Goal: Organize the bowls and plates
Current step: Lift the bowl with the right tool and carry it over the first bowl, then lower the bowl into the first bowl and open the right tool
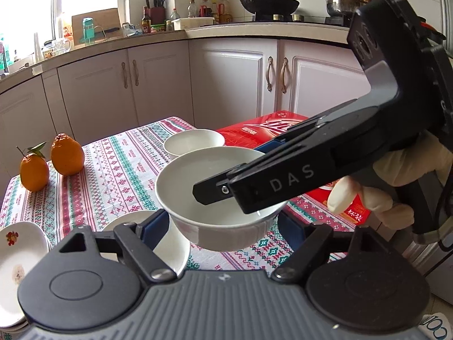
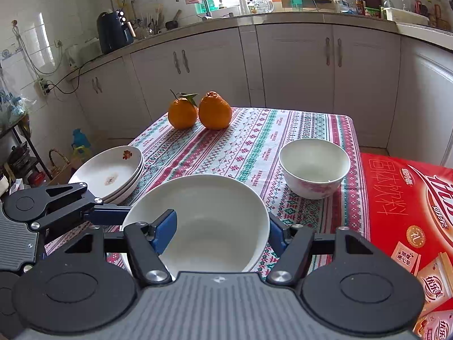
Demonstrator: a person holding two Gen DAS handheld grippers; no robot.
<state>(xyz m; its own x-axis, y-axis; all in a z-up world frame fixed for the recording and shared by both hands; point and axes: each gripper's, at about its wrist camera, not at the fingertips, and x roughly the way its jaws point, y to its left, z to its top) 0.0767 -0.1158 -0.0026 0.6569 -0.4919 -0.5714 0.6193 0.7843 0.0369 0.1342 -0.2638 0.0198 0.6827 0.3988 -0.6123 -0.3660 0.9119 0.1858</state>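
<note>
Left claw (image 1: 223,223) is clenched on the white bowl (image 1: 220,187), its blue pads (image 1: 155,226) pressed against opposite sides of the lower wall. Right claw (image 2: 220,232) grips the same bowl at the rim, one pad inside and the other outside the wall. In the left wrist view its black finger lies across the bowl and carries the letters "DAS". A gloved hand (image 1: 396,175) holds it, partly cut off at the frame edge. The bowl hangs above the tablecloth (image 2: 249,147), its inside bare and white.

Beneath it sits another white dish (image 1: 172,246), mostly hidden, so its kind cannot be told. Farther back on the cloth stands a smaller bowl (image 2: 314,167) with a pink flower pattern outside and a bare inside. At the left edge lies a stack of plates (image 2: 110,172), the top one marked with a small flower and a brownish smudge. Two oranges (image 2: 198,110) stand at the far side, one with leaves. A red box (image 2: 410,215) at the right bears large Chinese writing, including "优乐美" on its pictured sachets. The small words woven into the cloth are too fine to read.
</note>
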